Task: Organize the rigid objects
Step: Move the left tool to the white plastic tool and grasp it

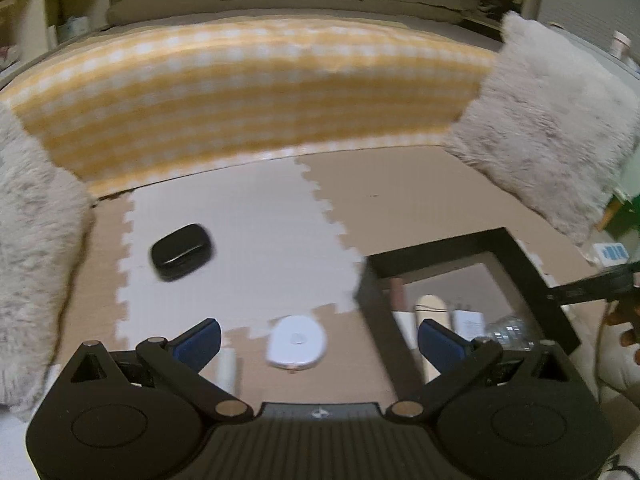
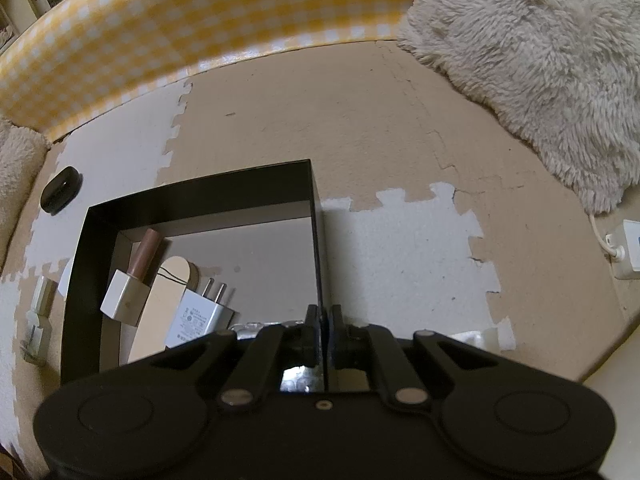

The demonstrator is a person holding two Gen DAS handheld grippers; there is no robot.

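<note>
Black box (image 2: 200, 196) already holds charger plug (image 2: 200, 314), lipstick (image 2: 144, 254). Black case (image 1: 182, 251), white round case (image 1: 297, 342) left on foam mat (image 1: 248, 216). Left gripper (image 1: 319, 342) wide apart, empty; right gripper (image 2: 323, 330) clamped on box wall.

Foam puzzle floor (image 2: 360, 128), yellow gingham cushion (image 1: 248, 92)

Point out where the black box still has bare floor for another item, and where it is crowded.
Free: the black box floor along its right wall, right of the white charger. Crowded: the left side, where the lipstick and charger cluster.
</note>
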